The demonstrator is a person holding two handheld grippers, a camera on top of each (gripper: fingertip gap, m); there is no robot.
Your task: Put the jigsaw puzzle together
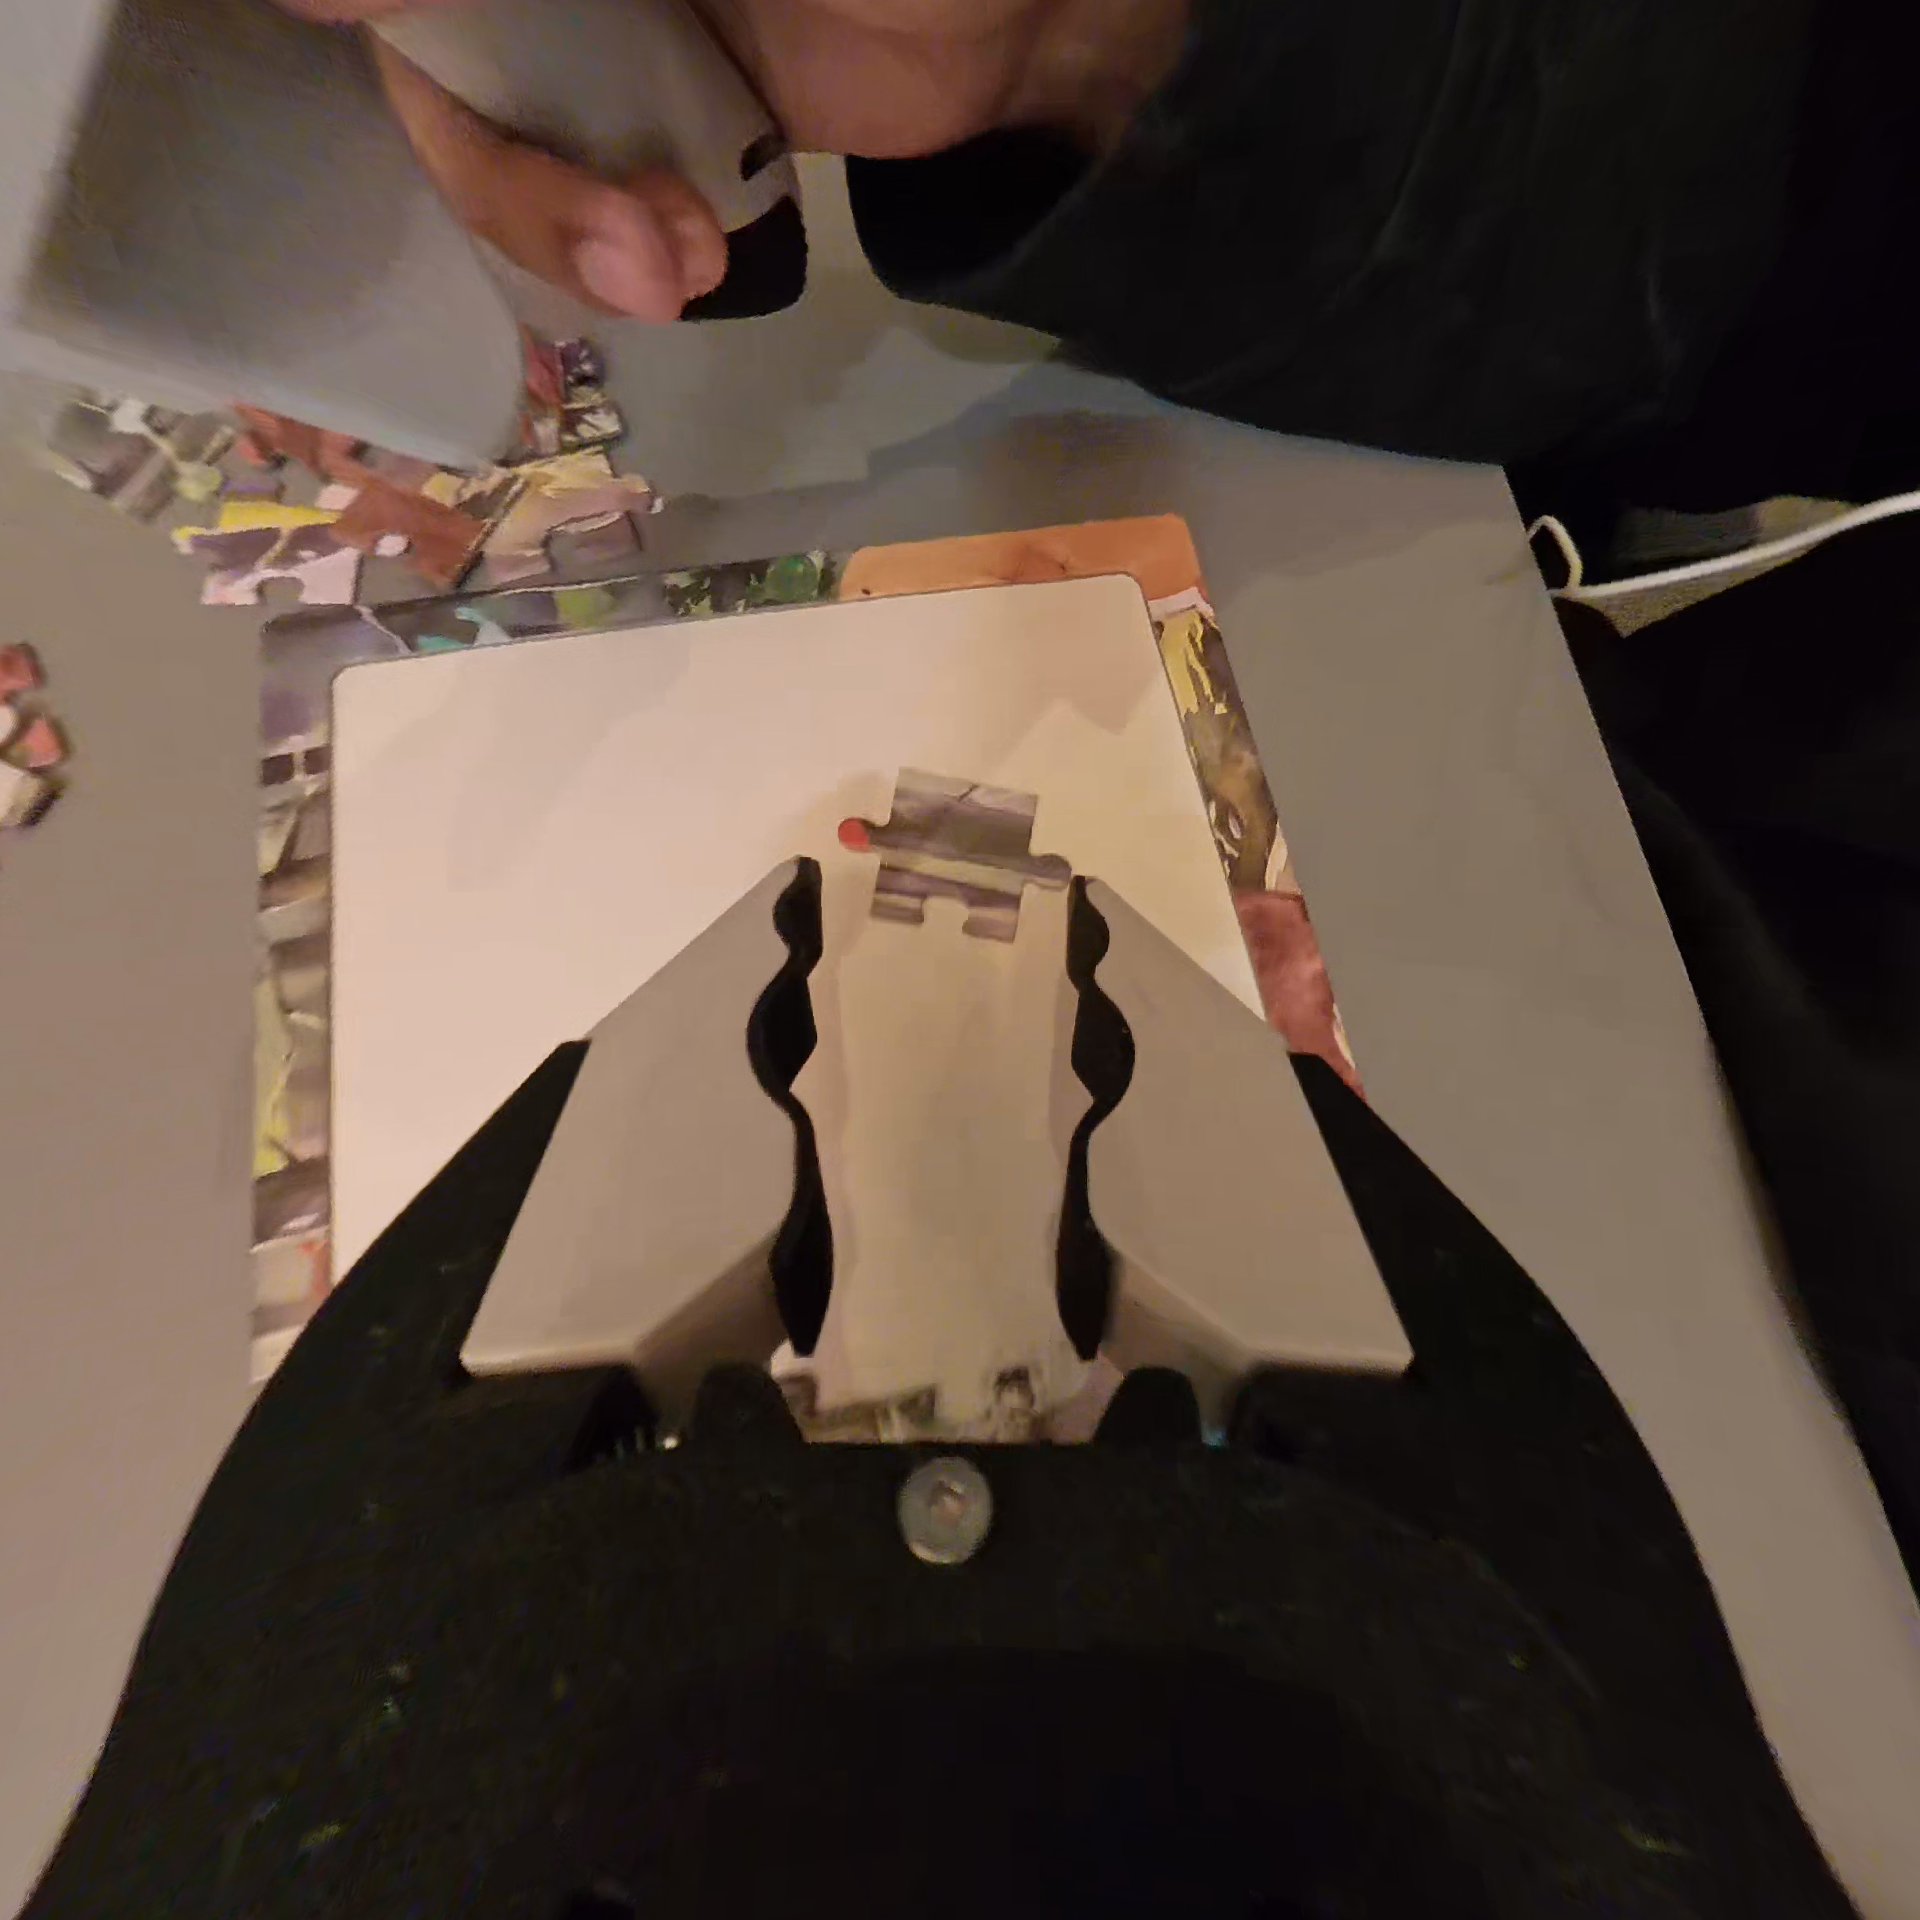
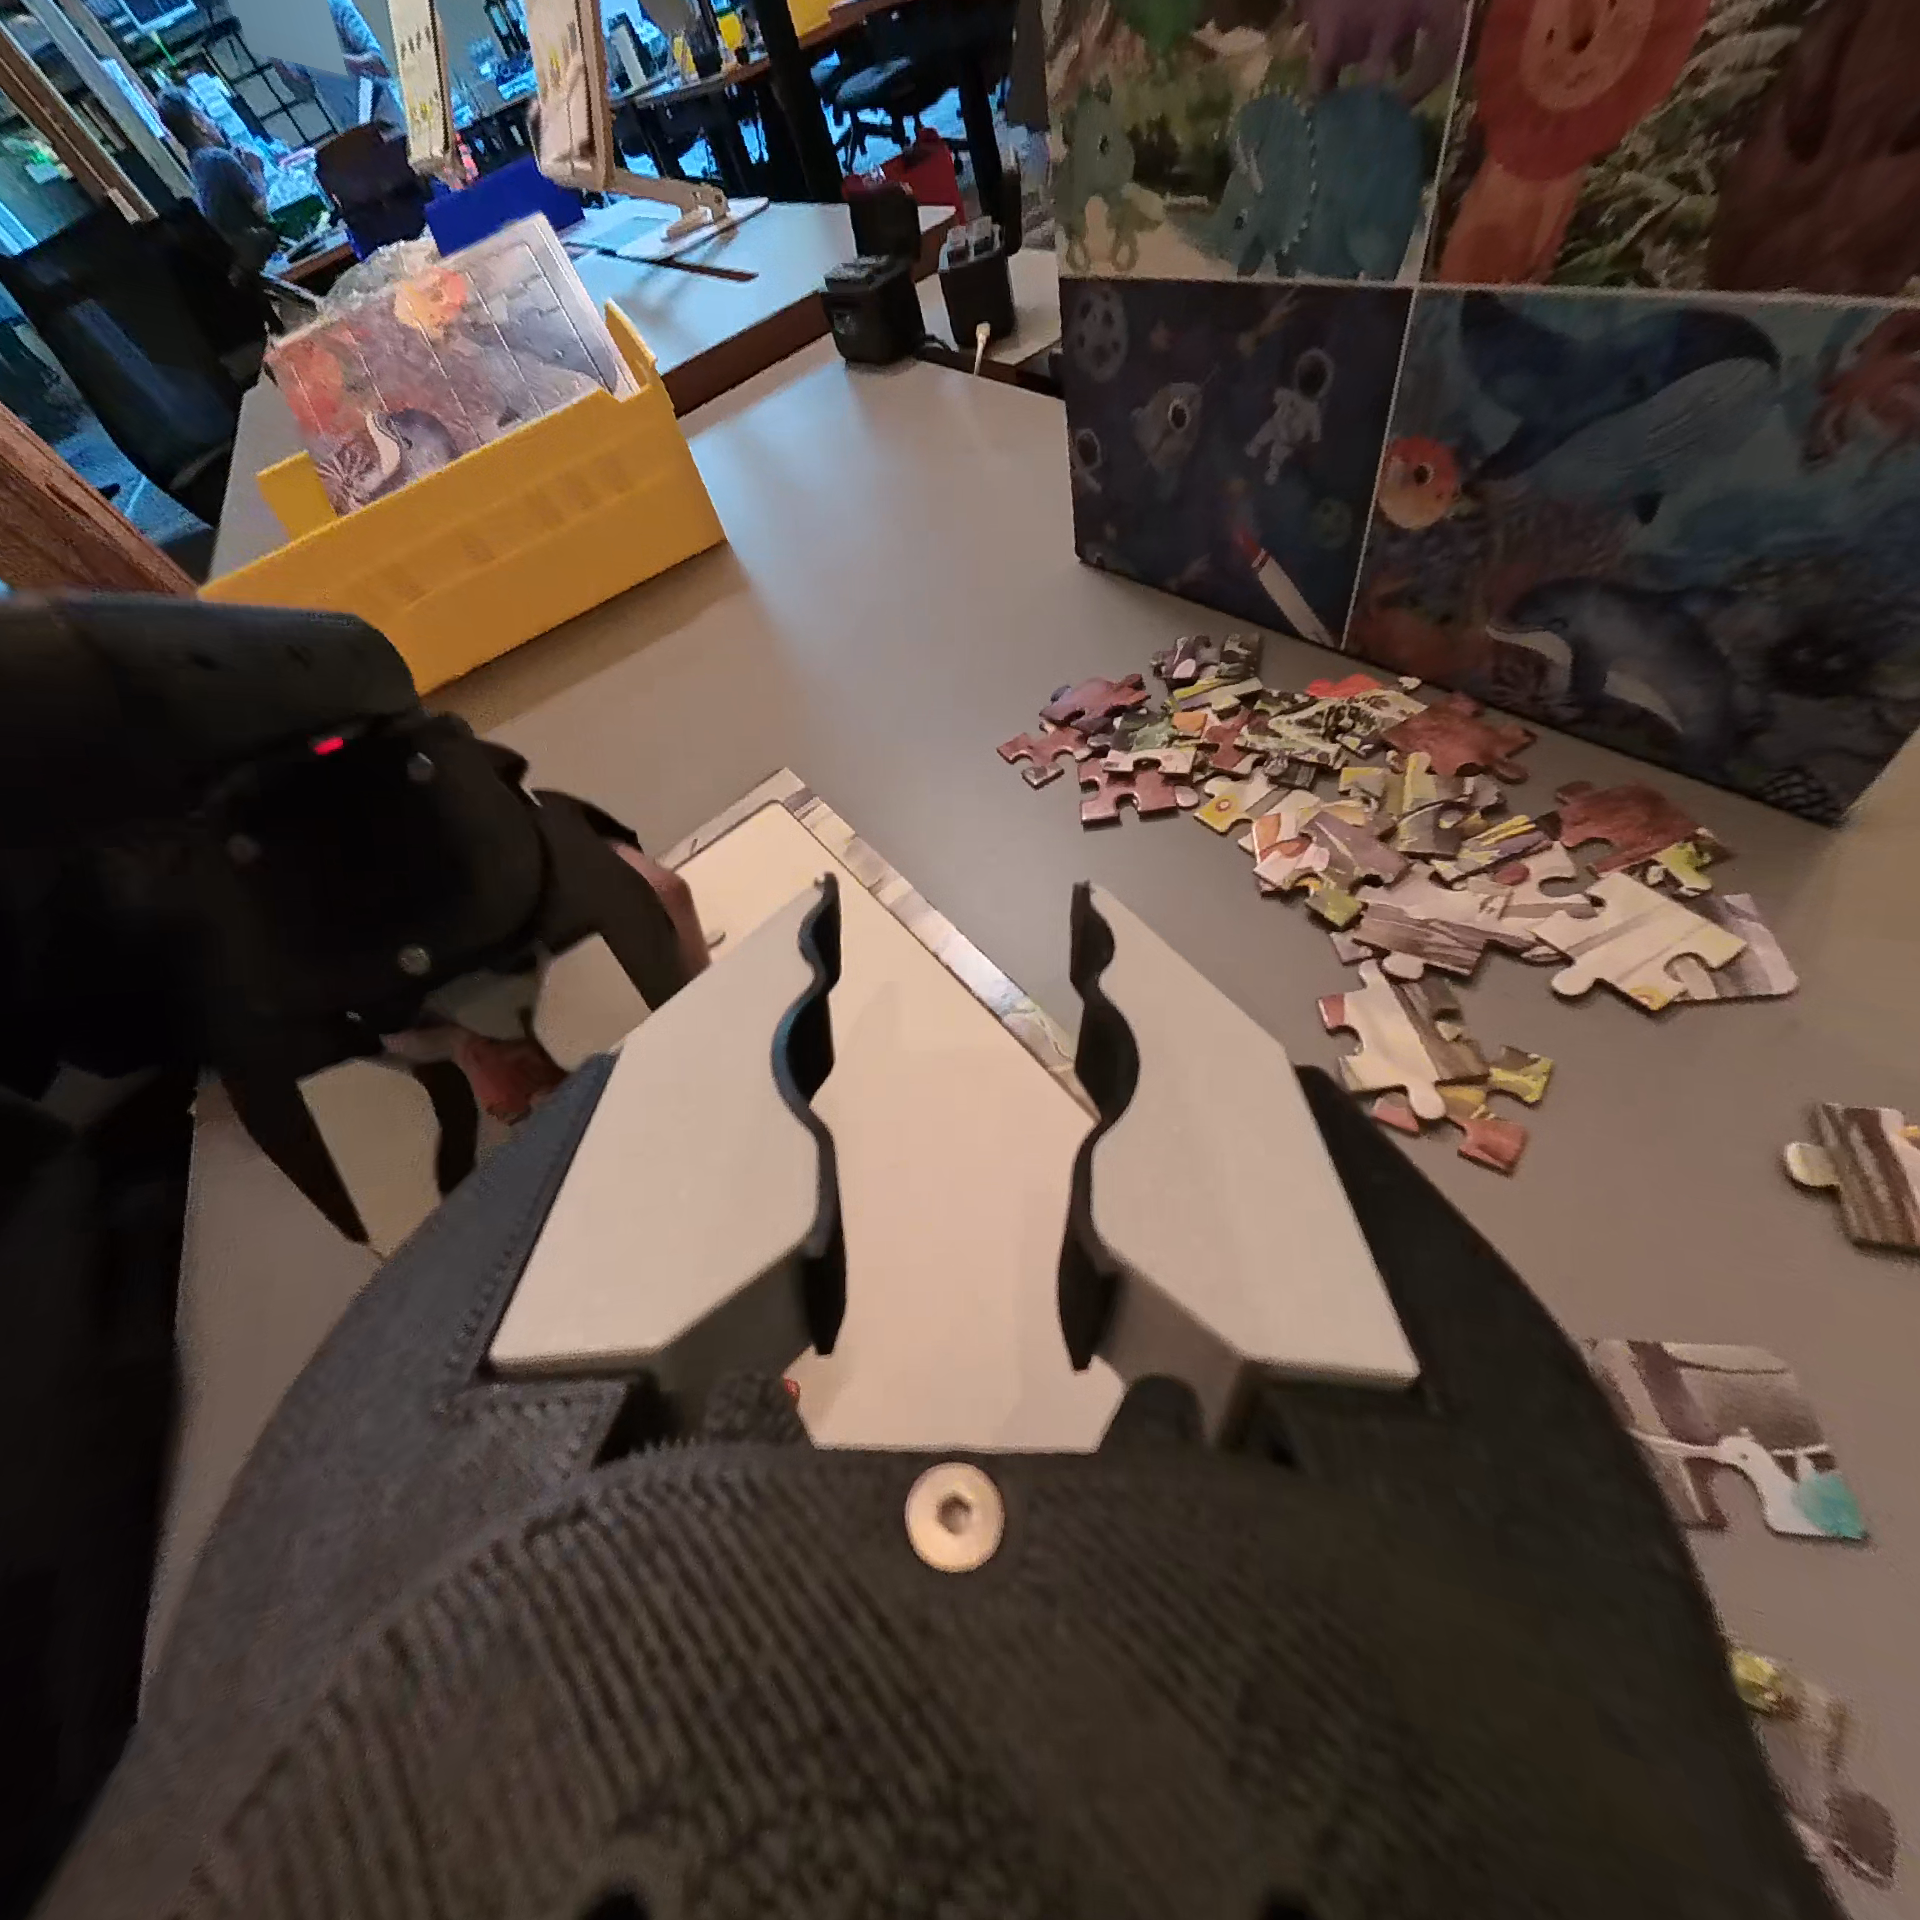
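Note:
A puzzle tray [image 1: 623, 790] with a white inside and a printed border lies on the grey table; it also shows in the right wrist view [image 2: 758, 862]. One grey-striped puzzle piece [image 1: 961, 847] lies in the tray's white area. My left gripper [image 1: 943, 868] is open and empty, its fingertips either side of that piece's near edge. My right gripper [image 2: 951, 894] is open and empty, held above the tray's edge. A pile of loose pieces [image 2: 1382, 821] lies to its right, and shows at the far left in the left wrist view [image 1: 395, 499].
The other gripper [image 2: 312, 831] shows at the left of the right wrist view. A hand [image 1: 582, 197] with a gripper is at the top of the left view. A puzzle box [image 2: 1558, 416] stands behind the pile. A yellow crate [image 2: 499, 530] sits far left. Stray pieces [image 2: 1725, 1434] lie at right.

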